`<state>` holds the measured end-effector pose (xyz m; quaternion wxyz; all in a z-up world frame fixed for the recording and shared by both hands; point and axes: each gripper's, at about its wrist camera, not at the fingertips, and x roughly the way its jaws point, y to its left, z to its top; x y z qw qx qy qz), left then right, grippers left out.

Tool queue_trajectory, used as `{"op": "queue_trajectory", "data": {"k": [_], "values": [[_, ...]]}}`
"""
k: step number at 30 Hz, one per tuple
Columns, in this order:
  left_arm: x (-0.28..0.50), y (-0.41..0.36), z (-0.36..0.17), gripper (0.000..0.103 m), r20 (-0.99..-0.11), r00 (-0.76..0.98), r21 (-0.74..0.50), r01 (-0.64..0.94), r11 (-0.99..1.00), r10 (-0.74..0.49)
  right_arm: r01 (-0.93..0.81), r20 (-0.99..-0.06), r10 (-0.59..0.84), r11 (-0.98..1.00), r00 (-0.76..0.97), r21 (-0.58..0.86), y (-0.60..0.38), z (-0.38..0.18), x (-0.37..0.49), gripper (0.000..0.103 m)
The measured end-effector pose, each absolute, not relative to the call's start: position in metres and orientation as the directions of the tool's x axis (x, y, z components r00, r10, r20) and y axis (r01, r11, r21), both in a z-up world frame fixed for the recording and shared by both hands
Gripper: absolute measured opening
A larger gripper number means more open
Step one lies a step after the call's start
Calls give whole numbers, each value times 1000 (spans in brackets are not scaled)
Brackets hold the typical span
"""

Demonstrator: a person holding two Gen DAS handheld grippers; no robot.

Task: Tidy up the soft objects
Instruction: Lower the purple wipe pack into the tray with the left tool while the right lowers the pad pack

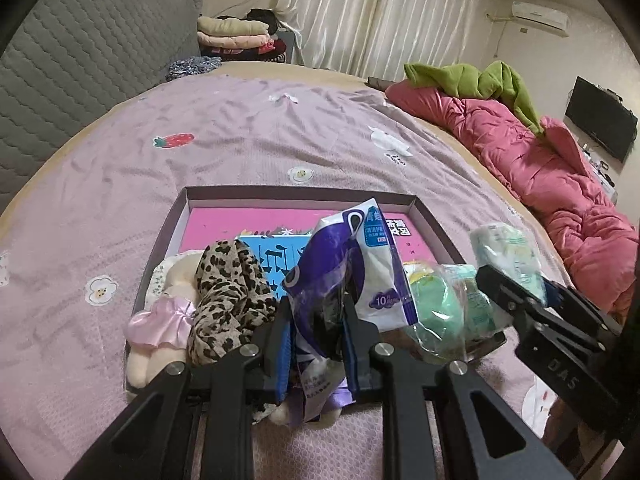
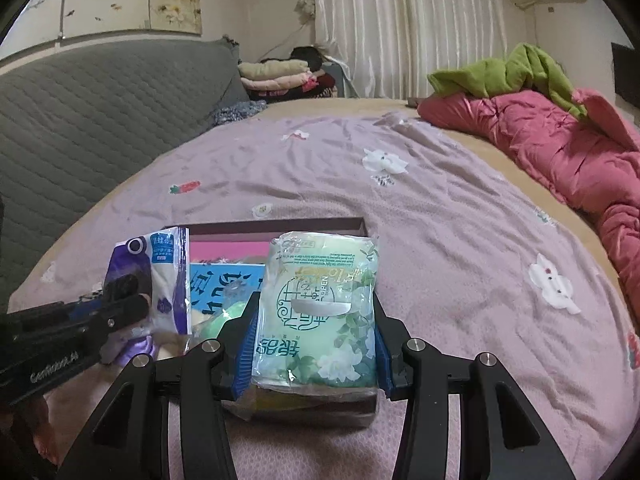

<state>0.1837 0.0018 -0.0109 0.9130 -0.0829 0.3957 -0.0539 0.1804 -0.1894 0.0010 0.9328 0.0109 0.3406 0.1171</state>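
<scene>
Across the lilac bedspread [image 1: 240,128], a shallow box [image 1: 296,196] sits at 6 o'clock, pink quilt [image 1: 560,176] at 3. Left gripper [image 1: 316,340] jaws pinch a purple packet [image 1: 340,264]; right gripper [image 2: 316,344] jaws clamp a green packet [image 2: 320,300]. Only the left view shows the leopard cloth [image 1: 228,296].

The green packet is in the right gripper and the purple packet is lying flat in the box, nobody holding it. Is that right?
Not quite. The purple packet isn't lying loose: the left gripper is shut on it and holds it up above the box, as the left wrist view shows. The green packet is indeed clamped in the right gripper.
</scene>
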Motion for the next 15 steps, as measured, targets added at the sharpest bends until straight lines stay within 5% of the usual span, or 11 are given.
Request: {"op": "queue_trajectory", "data": {"k": [15], "values": [[191,5,-18,24,-728,663,-205,29,978,-172,-213,-693,212,973,689,86,-187,-24,195,50]]}}
